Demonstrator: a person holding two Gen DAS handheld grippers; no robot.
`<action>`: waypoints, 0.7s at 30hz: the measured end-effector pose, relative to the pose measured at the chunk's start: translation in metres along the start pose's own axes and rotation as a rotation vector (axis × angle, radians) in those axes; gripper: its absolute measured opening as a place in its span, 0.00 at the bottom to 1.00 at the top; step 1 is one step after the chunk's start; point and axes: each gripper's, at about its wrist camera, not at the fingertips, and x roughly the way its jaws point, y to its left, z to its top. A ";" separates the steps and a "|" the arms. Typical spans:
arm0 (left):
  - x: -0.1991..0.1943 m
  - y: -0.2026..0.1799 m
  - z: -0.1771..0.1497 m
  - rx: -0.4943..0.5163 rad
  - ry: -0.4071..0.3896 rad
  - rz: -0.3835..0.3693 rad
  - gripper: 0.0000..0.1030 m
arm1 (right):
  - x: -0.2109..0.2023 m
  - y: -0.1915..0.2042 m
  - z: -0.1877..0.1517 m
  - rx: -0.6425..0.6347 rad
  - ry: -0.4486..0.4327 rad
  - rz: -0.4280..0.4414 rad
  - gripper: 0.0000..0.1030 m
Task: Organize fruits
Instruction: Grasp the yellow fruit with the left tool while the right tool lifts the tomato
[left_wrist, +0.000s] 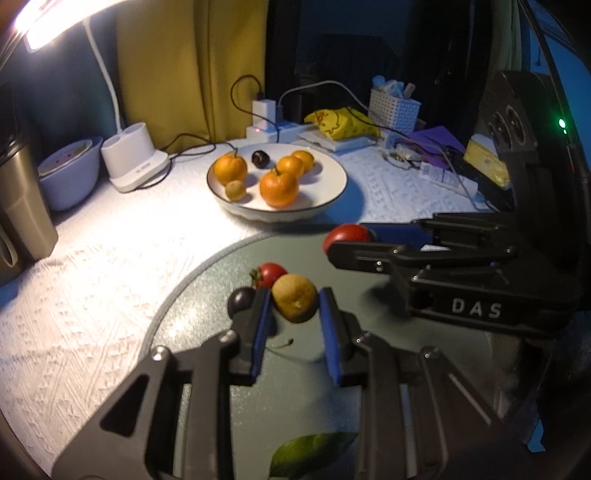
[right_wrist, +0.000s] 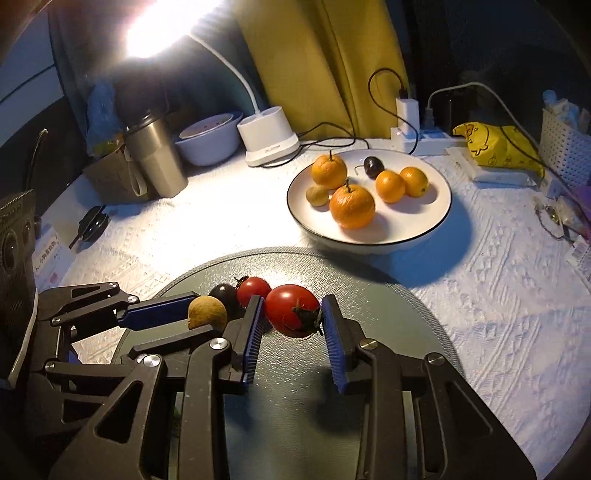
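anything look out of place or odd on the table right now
Nothing spilled or damaged. The white plate holds four oranges, a dark plum and a small brownish fruit. The one oddity: a loose stem lying on the grey mat, detached from any fruit.

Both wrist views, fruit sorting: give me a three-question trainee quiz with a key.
1. True or false: the left gripper is shut on the yellow-brown fruit.
2. What does the right gripper hold? A) an orange B) a large tomato C) a dark plum
3. How many oranges lie in the white bowl?

Key:
1. True; its pads press on both sides of the fruit.
2. B; the pads are clamped on the tomato above the round grey mat.
3. Four, along with a dark plum and a small brownish fruit.
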 end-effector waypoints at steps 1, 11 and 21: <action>0.000 0.000 0.002 0.002 -0.003 0.001 0.27 | -0.001 -0.001 0.001 0.000 -0.003 -0.001 0.33; 0.000 0.001 0.017 0.015 -0.027 0.011 0.27 | -0.008 -0.013 0.011 0.006 -0.028 -0.011 0.33; 0.010 0.004 0.037 0.021 -0.032 0.007 0.27 | -0.008 -0.029 0.023 0.020 -0.049 -0.014 0.33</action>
